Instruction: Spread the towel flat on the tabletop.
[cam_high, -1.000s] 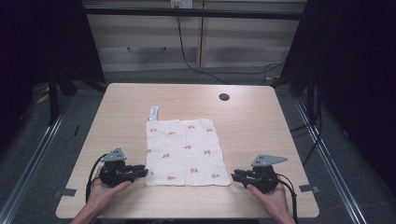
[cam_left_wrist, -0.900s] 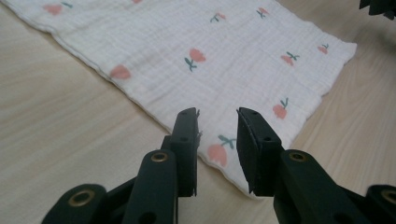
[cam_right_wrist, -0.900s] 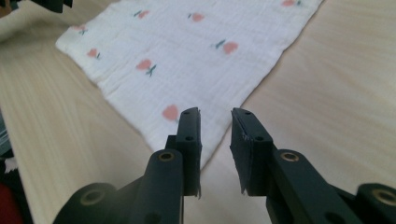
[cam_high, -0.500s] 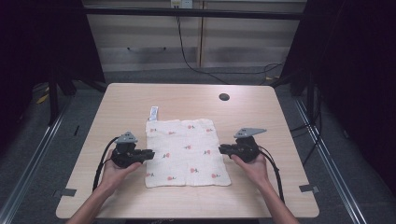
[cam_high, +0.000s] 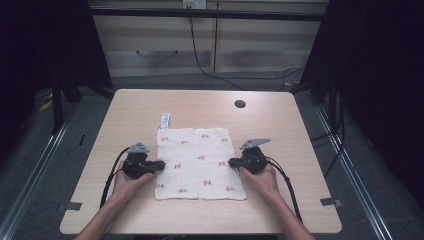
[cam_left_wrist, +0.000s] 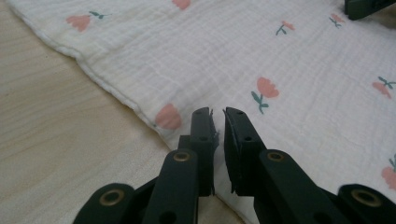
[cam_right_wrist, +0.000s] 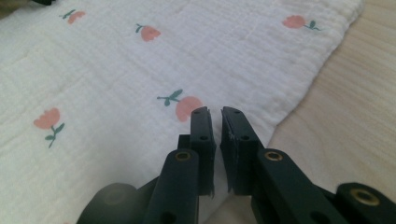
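While the cloth (cam_high: 200, 162) lies flat and spread out near the middle of the table (cam_high: 280, 125), a bit toward the person's side, each gripper sits at one of its side edges, approx. halfway along. The cloth is roughly square, white w/ small pink flowers, and a small white tag (cam_high: 165, 120) lies just beyond its far left corner.

The left gripper (cam_high: 159, 165) points inward over the left edge. In the left gripper view the hem (cam_left_wrist: 116, 95) runs diagonally just ahead of and under the tips, so the fabric lies straight ahead and below. The left gripper's jaws have just been closing and stand nearly together w/ a thin slit between; I can't see fabric pinched in it.

The right gripper (cam_high: 232, 162) mirrors it at the right edge. Its jaws have also just been closing to a narrow gap, tips over the cloth's edge (cam_right_wrist: 299, 93), no fold visibly caught.

Both hands look equally near, one per side, so my guess is a two-sided pick-up or fold.

Bare table lies left, right and beyond. A dark round hole (cam_high: 240, 104) sits well apart at the far right. The near table edge is close behind the wrists.
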